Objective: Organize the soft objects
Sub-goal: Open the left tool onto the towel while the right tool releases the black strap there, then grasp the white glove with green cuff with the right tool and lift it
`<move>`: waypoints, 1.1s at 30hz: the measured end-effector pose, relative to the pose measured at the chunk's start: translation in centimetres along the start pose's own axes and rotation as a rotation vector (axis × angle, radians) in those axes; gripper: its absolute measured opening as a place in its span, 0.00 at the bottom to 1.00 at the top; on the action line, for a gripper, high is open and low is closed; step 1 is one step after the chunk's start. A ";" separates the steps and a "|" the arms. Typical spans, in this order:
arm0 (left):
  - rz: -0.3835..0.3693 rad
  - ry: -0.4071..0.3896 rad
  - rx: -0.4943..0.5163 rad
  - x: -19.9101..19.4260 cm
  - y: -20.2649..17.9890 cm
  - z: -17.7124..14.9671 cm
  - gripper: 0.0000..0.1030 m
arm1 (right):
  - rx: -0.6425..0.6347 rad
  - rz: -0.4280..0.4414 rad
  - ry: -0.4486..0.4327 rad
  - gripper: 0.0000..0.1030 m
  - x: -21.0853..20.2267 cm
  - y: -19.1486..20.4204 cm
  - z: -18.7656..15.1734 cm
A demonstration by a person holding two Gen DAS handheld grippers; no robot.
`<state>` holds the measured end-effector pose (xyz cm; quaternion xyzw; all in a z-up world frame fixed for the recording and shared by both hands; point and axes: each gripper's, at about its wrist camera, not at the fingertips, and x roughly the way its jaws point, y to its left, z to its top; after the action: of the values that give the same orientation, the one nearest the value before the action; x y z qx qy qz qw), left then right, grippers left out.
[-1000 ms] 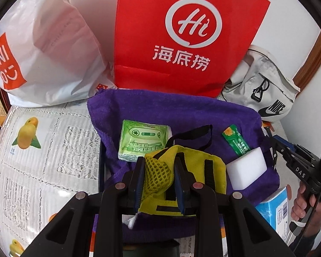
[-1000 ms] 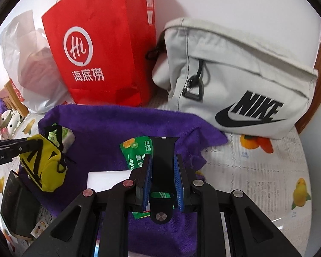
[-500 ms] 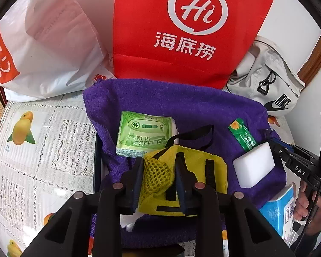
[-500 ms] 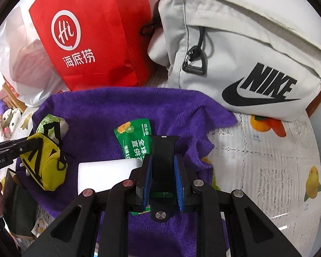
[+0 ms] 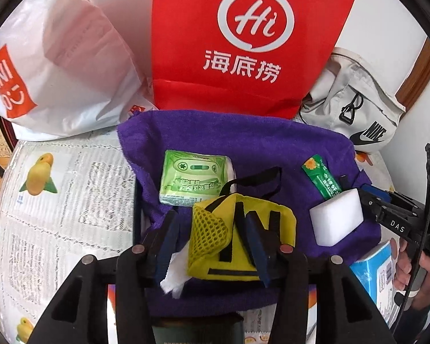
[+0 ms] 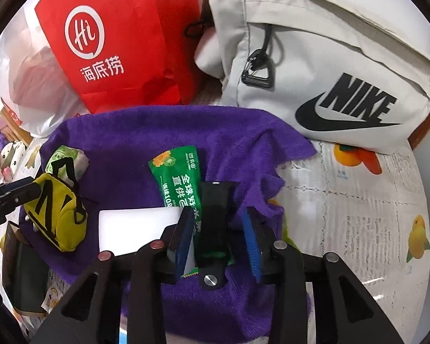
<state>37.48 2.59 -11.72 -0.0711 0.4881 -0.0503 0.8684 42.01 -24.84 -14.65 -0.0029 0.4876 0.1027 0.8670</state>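
Nearest to me, my left tongs (image 5: 212, 243) are spread apart around the yellow pouch (image 5: 243, 246), which lies on the purple towel (image 5: 215, 132); the pads flank it with a gap on at least the left side, so I judge it released and set down. A scrap of white tissue (image 5: 174, 275) pokes out beside it. My right tongs (image 6: 219, 238) are likewise parted, with the black strap (image 6: 216, 218) lying between the pads, seemingly touching neither, on top of the green sachet (image 6: 177, 177). Just left of that sits the white sponge (image 6: 137, 229), and farther left the green tissue pack (image 5: 192, 180), right behind the pouch. So I count five soft things gathered on the towel, close together but not overlapping much. What is left is unclear to me: perhaps tidying their spacing, or moving them into one of the bags. A blue box (image 5: 375, 269) sits at the towel's right edge, off the cloth, and may still need handling. Beyond the towel on the desk (image 5: 71, 189) stand the red bag (image 5: 243, 43), a white plastic bag (image 5: 57, 57) and the grey Nike bag (image 6: 329, 66) against the wall, all shut or upright as far as I can tell.
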 end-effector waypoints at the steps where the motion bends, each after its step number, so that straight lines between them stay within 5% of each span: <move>1: 0.004 -0.006 0.001 -0.4 0.1 0.0 0.46 | 0.003 -0.001 -0.007 0.35 -0.5 -0.1 -0.1; 8: 0.029 -0.045 0.004 -4.0 0.7 -1.0 0.48 | 0.024 0.005 -0.122 0.51 -5.6 0.5 -1.4; 14: 0.011 -0.122 -0.006 -8.2 1.0 -3.4 0.49 | -0.022 0.048 -0.172 0.53 -9.9 3.4 -4.3; 33: -0.023 -0.085 -0.011 -15.1 1.6 -13.2 0.58 | -0.108 0.221 -0.152 0.54 -15.4 12.2 -19.4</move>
<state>18.40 5.54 -6.11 -0.0837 0.4501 -0.0544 0.8874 15.69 -17.60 -10.66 0.0121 0.4118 0.2235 0.8833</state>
